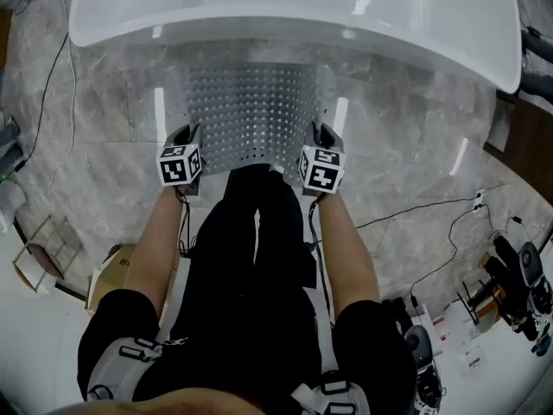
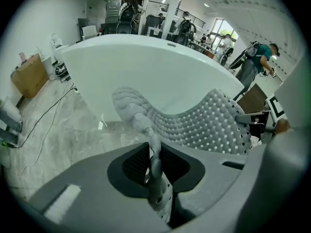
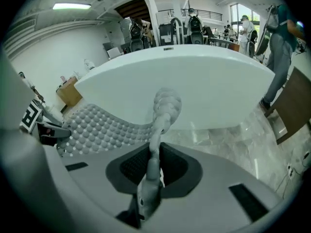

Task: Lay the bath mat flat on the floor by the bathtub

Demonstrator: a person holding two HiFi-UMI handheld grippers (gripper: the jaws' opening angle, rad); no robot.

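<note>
A grey perforated bath mat hangs stretched between my two grippers, above the marble floor just in front of the white bathtub. My left gripper is shut on the mat's left near edge. My right gripper is shut on its right near edge. In the left gripper view the mat's edge runs between the pads of the left gripper and sags toward the right. The right gripper view shows the same for the mat and right gripper. The mat's far edge curls up toward the tub.
Black cables trail over the floor at left, and another cable at right. A cardboard box and a wire rack stand at lower left. Tools and gear lie at lower right. People stand beyond the tub.
</note>
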